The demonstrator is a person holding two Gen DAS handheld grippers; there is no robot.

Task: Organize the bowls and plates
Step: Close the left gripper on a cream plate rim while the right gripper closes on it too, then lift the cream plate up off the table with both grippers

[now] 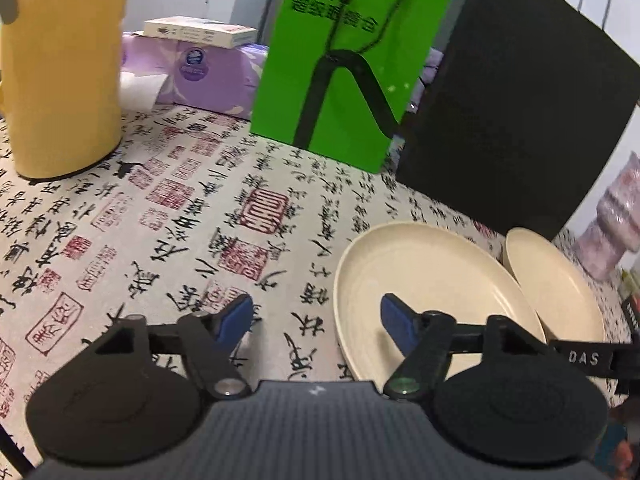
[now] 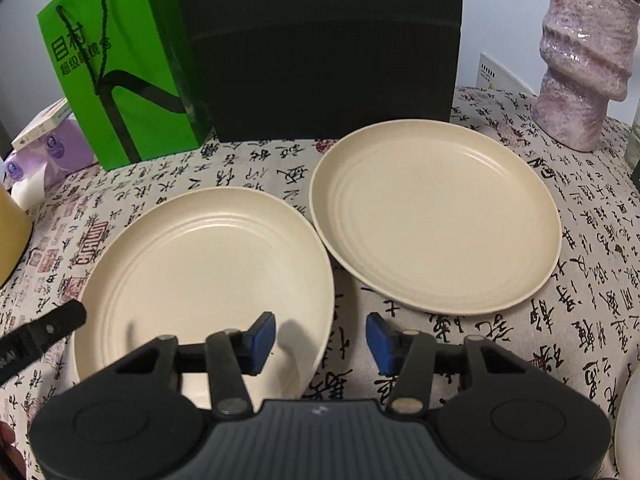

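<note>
Plates: two cream ones lie side by side on the tablecloth (image 2: 224,168), near plate (image 2: 200,280) and far plate (image 2: 436,216). The near plate's rim is straddled, ungripped, by the parted left gripper (image 1: 316,320) and right gripper (image 2: 320,340).

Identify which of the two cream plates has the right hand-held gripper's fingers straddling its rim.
The left plate, nearer the green bag. Its near rim sits between the right hand-held gripper fingers; the other plate lies farther back, untouched.
</note>
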